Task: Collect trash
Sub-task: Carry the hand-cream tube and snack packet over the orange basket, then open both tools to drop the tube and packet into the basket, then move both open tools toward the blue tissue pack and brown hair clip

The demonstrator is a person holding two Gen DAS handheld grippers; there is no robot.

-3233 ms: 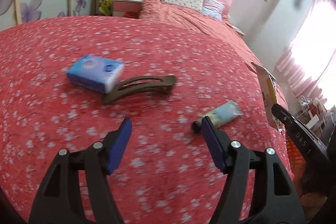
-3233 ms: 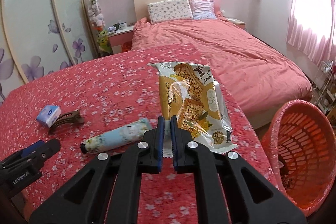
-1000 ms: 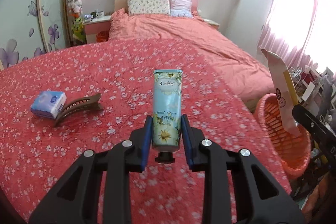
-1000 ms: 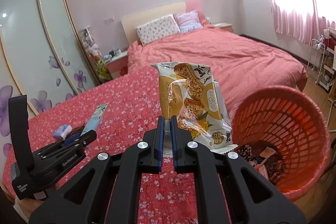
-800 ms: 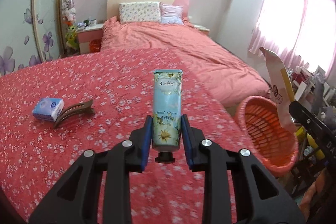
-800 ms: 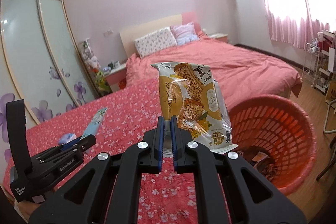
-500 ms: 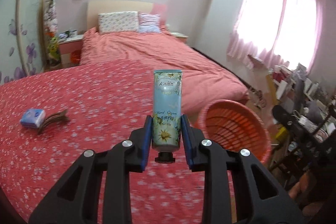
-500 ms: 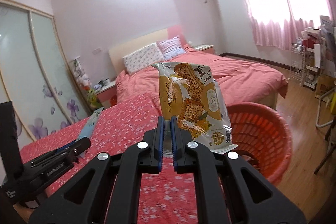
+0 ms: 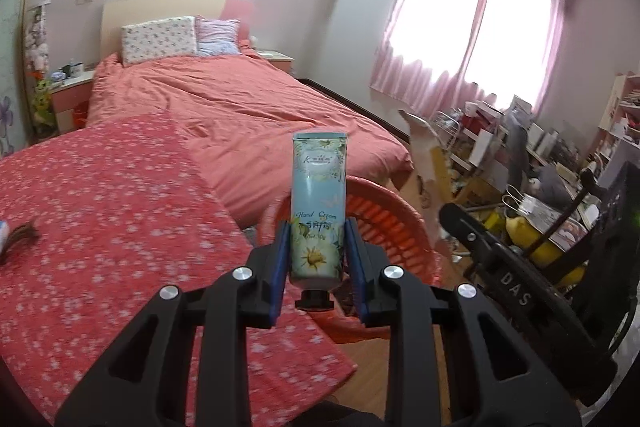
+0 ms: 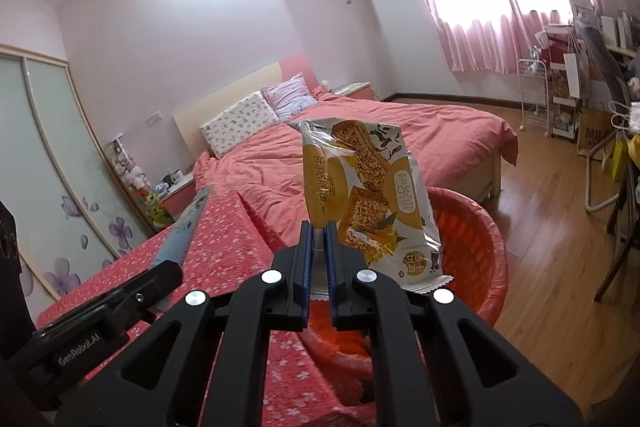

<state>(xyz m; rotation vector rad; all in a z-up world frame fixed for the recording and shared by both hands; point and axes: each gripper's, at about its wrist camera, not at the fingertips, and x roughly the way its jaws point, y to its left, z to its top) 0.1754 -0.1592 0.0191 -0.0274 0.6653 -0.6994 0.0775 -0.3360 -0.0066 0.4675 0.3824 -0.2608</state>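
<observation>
In the left wrist view the left gripper (image 9: pixel 318 259) is clamped on a hand cream tube (image 9: pixel 318 203) standing upright, cap down, in front of the orange basket (image 9: pixel 384 223) — the basket sits on the floor just beside the flowered red cover's (image 9: pixel 100 211) corner. In the right wrist view the right gripper (image 10: pixel 319 259) pinches the edge of a yellow snack wrapper (image 10: pixel 360 195), held over the basket's (image 10: pixel 476 239) near rim — the basket is just beyond the cover's (image 10: pixel 224 227) edge.

A pale blue, daisy-printed tube (image 9: pixel 318 211) is seen; at three o'clock, an orange basket (image 9: pixel 384 223). A yellow wrapper (image 10: pixel 368 195) is shown. At nine o'clock, red white-flowered cloth (image 9: pixel 100 207).
</observation>
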